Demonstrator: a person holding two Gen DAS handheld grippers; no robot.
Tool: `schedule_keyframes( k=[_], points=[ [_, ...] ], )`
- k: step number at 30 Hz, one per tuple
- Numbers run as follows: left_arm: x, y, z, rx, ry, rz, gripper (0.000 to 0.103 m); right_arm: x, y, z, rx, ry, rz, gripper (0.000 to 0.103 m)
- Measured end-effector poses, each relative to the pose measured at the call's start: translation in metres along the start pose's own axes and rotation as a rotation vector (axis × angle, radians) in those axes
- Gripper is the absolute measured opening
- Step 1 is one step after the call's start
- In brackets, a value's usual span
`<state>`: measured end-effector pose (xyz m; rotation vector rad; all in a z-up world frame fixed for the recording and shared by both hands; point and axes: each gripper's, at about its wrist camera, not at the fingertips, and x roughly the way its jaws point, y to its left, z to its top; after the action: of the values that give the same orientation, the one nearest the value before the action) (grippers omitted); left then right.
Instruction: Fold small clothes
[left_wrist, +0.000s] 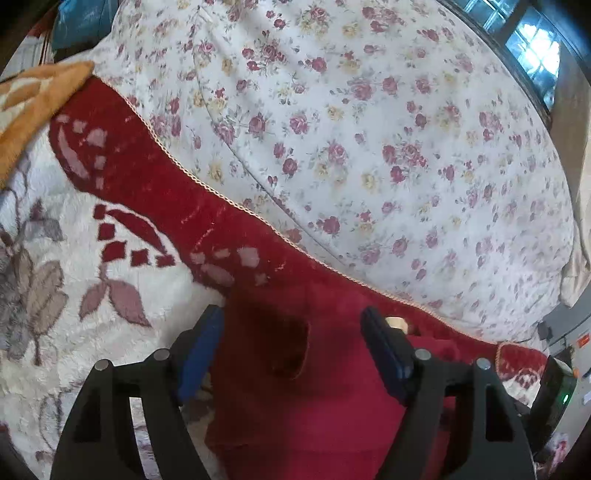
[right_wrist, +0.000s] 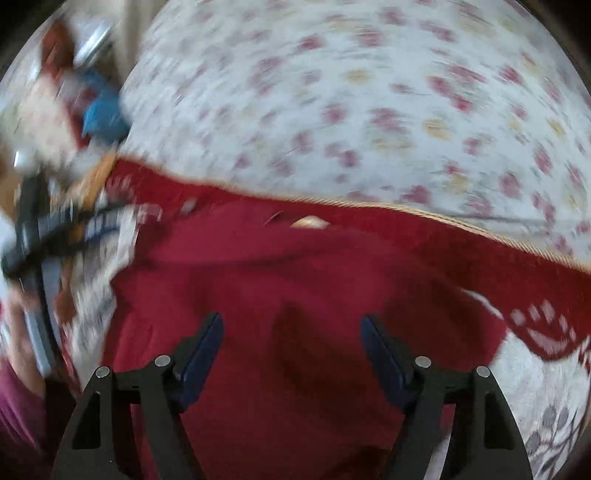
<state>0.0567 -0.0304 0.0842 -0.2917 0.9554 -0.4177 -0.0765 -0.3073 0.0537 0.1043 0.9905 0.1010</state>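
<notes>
A small dark red garment (left_wrist: 295, 398) lies on a plush blanket; it also shows in the right wrist view (right_wrist: 266, 288), which is blurred by motion. My left gripper (left_wrist: 291, 325) is open, its blue-padded fingers (left_wrist: 201, 354) spread over the garment's upper left part. My right gripper (right_wrist: 291, 328) is open over the middle of the garment, holding nothing. A pale tag or button (right_wrist: 308, 222) shows at the garment's far edge. The other gripper (right_wrist: 33, 236) appears blurred at the left of the right wrist view.
The plush blanket (left_wrist: 55, 258) is white with a red border (left_wrist: 155, 177) and leaf patterns. Beyond it lies a floral bedsheet (left_wrist: 369, 129). An orange patterned cloth (left_wrist: 33, 99) lies at the far left. A window (left_wrist: 532, 48) is at the top right.
</notes>
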Motion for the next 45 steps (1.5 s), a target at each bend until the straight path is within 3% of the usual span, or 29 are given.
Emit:
schedule_keyframes(
  k=[2, 4, 5, 7, 12, 15, 18, 21, 22, 28, 32, 36, 37, 39, 41, 42, 45],
  points=[
    [0.0, 0.001, 0.001, 0.006, 0.002, 0.02, 0.076, 0.02, 0.016, -0.003, -0.095, 0.028, -0.109, 0.079],
    [0.0, 0.003, 0.001, 0.016, 0.009, 0.036, 0.076, 0.044, 0.023, -0.002, -0.134, 0.067, -0.194, 0.058],
    [0.0, 0.004, 0.001, 0.021, 0.009, 0.041, 0.076, 0.046, 0.021, 0.001, -0.12, 0.063, -0.185, 0.056],
    [-0.002, 0.006, 0.002, 0.023, 0.001, 0.048, 0.076, 0.04, 0.015, 0.008, -0.061, 0.06, -0.12, 0.011],
    [-0.013, 0.011, 0.005, 0.006, -0.018, 0.031, 0.077, -0.011, 0.003, 0.009, 0.03, 0.02, 0.082, 0.011],
    [-0.018, 0.011, 0.005, 0.007, -0.02, 0.015, 0.082, -0.035, 0.01, -0.005, 0.005, 0.024, 0.213, 0.011],
    [-0.018, 0.011, 0.004, 0.001, -0.021, 0.015, 0.087, -0.03, 0.019, -0.021, -0.045, 0.078, 0.157, 0.013],
    [-0.012, 0.009, 0.001, 0.008, 0.021, 0.01, 0.088, -0.027, 0.016, -0.036, -0.024, 0.124, 0.152, 0.047],
    [-0.01, 0.007, -0.001, 0.019, 0.03, 0.011, 0.089, -0.033, 0.015, -0.039, 0.003, 0.101, 0.166, 0.053],
    [-0.002, 0.001, -0.006, 0.031, 0.039, 0.029, 0.089, -0.045, 0.045, -0.003, -0.014, -0.033, 0.222, 0.056],
    [-0.008, 0.011, -0.004, -0.001, 0.027, 0.046, 0.089, 0.002, 0.091, 0.033, -0.105, -0.05, 0.123, 0.056],
    [-0.014, 0.025, 0.002, -0.041, 0.015, 0.046, 0.089, 0.07, 0.106, 0.063, -0.075, 0.02, 0.024, 0.056],
    [-0.015, 0.029, 0.004, -0.051, 0.011, 0.054, 0.089, 0.094, 0.101, 0.068, -0.037, 0.071, -0.024, 0.056],
    [-0.017, 0.032, 0.007, -0.064, 0.006, 0.058, 0.089, 0.108, 0.089, 0.07, 0.022, 0.082, -0.038, 0.054],
    [-0.02, 0.035, 0.01, -0.074, -0.001, 0.054, 0.089, 0.103, 0.077, 0.073, 0.099, 0.053, -0.013, 0.032],
    [-0.02, 0.035, 0.01, -0.075, -0.004, 0.052, 0.089, 0.1, 0.073, 0.073, 0.119, 0.049, 0.029, 0.012],
    [-0.024, 0.034, 0.011, -0.076, -0.017, 0.05, 0.089, 0.089, 0.069, 0.073, 0.143, 0.048, 0.138, 0.009]
  ],
)
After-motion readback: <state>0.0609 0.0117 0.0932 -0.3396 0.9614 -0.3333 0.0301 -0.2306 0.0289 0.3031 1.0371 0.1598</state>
